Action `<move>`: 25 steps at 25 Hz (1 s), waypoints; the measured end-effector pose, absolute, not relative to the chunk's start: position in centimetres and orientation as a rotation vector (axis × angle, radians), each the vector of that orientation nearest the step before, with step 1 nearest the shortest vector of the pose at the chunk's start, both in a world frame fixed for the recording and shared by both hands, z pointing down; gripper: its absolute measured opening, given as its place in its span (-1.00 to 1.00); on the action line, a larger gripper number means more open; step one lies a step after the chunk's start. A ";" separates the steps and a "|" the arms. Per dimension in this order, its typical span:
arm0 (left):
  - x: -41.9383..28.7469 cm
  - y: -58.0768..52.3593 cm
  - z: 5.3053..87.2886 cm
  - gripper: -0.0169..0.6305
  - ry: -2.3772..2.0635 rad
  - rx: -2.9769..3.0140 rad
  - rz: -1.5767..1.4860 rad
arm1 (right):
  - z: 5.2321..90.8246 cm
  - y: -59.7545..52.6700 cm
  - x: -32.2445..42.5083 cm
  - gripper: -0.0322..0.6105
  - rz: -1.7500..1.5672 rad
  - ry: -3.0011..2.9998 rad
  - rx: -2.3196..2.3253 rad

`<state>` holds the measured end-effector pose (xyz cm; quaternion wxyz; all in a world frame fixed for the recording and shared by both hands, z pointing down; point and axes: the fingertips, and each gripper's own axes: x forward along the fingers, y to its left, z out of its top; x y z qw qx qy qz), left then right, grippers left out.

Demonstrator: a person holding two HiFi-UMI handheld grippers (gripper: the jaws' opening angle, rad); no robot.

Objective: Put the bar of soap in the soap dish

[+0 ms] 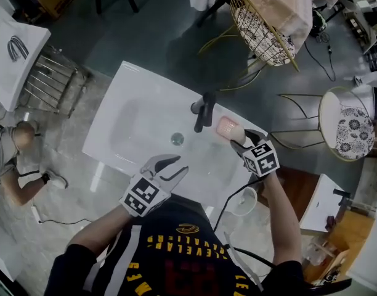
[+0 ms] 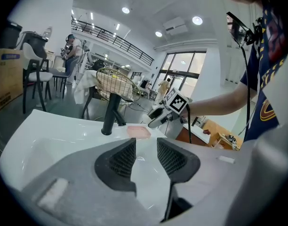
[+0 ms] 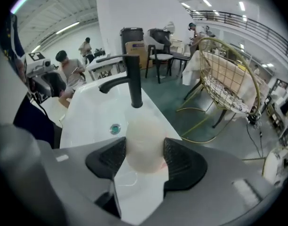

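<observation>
The right gripper (image 3: pixel 144 150) clamps the pale bar of soap (image 3: pixel 143 136) at lower centre of its view, just over the pink soap dish (image 2: pixel 138 132) beside the black faucet (image 1: pixel 204 111). The left gripper (image 2: pixel 141 155) hangs empty at lower centre, jaws apart.

Open-plan studio hall staged with home furniture

A white washbasin (image 1: pixel 133 113) with a black tap (image 1: pixel 205 111) stands free on a polished floor (image 1: pixel 145 36) at the middle of the head view, a gold wire chair (image 1: pixel 262 26) at upper right; the left gripper view shows a railed mezzanine (image 2: pixel 111 36) at upper left, recessed ceiling lights (image 2: pixel 196 20) and tall glass doors (image 2: pixel 181 74); people (image 3: pixel 68 67) gather at the right gripper view's left
</observation>
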<state>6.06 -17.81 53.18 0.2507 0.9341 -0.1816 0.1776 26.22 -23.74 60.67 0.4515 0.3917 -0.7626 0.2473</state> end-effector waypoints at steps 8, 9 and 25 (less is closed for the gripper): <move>7.4 -17.9 53.4 -0.51 -0.524 2.519 0.497 | 63.0 -24.2 25.8 -0.11 0.492 -1.799 0.679; 7.5 -18.0 53.5 -0.51 -0.527 2.517 0.498 | 63.3 -24.3 25.8 -0.11 0.482 -1.791 0.656; 7.9 -18.5 54.7 -0.51 -0.522 2.488 0.501 | 66.8 -24.9 26.1 -0.11 0.463 -1.715 0.475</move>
